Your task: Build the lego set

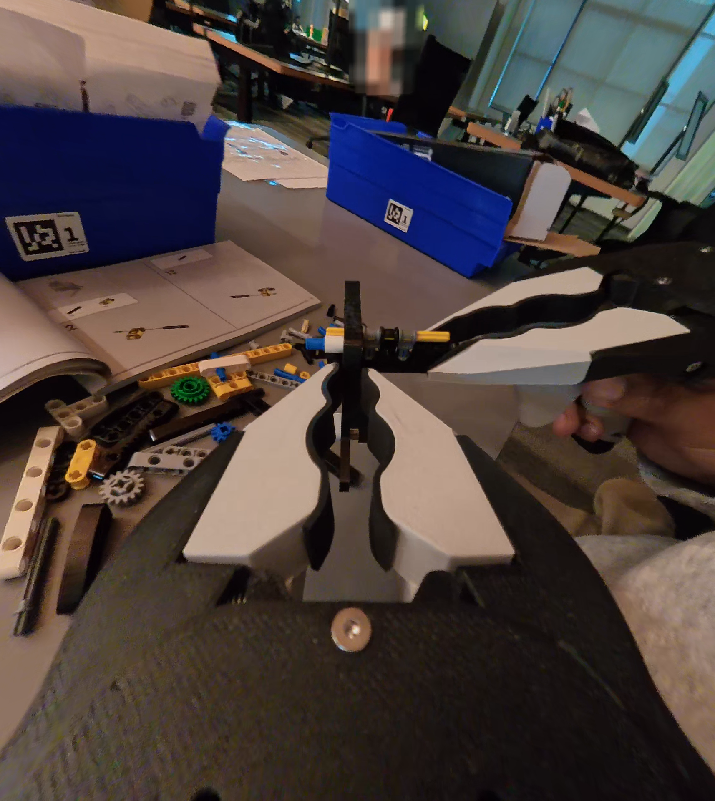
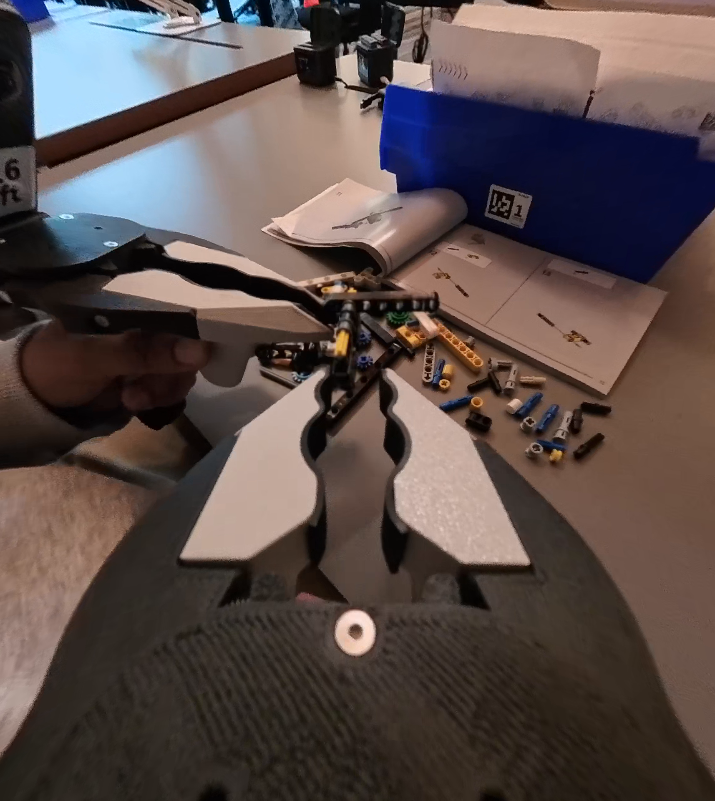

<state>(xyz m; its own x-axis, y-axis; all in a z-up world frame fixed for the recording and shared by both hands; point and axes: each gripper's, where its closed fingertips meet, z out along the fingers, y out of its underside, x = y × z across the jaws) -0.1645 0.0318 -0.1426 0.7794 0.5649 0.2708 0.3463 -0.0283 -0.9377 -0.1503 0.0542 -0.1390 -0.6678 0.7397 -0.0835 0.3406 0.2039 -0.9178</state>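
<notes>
My left gripper (image 1: 351, 372) is shut on a black holed beam (image 1: 352, 312) and holds it upright above the table edge. A thin axle assembly (image 1: 390, 337) with yellow, blue, white and grey parts passes through the beam at a right angle. My right gripper (image 1: 431, 349) comes in from the right and grips the assembly's yellow-axle end. In the right wrist view my right gripper (image 2: 355, 376) stands narrowly apart around the assembly (image 2: 342, 338). The left gripper (image 2: 327, 314) holds the beam (image 2: 390, 303) level there.
A pile of loose lego parts (image 1: 165, 411) (image 2: 499, 390) lies on the grey table, with a green gear (image 1: 190, 390) and a long white beam (image 1: 26, 498). An open instruction booklet (image 1: 165, 303) lies before a blue bin (image 1: 87, 186). A second blue bin (image 1: 412, 190) stands farther right. Both grippers' tips are close together, under 4 cm apart. Between my left fingertips and the green gear (image 1: 190, 390) there is roughly 11 centimetres.
</notes>
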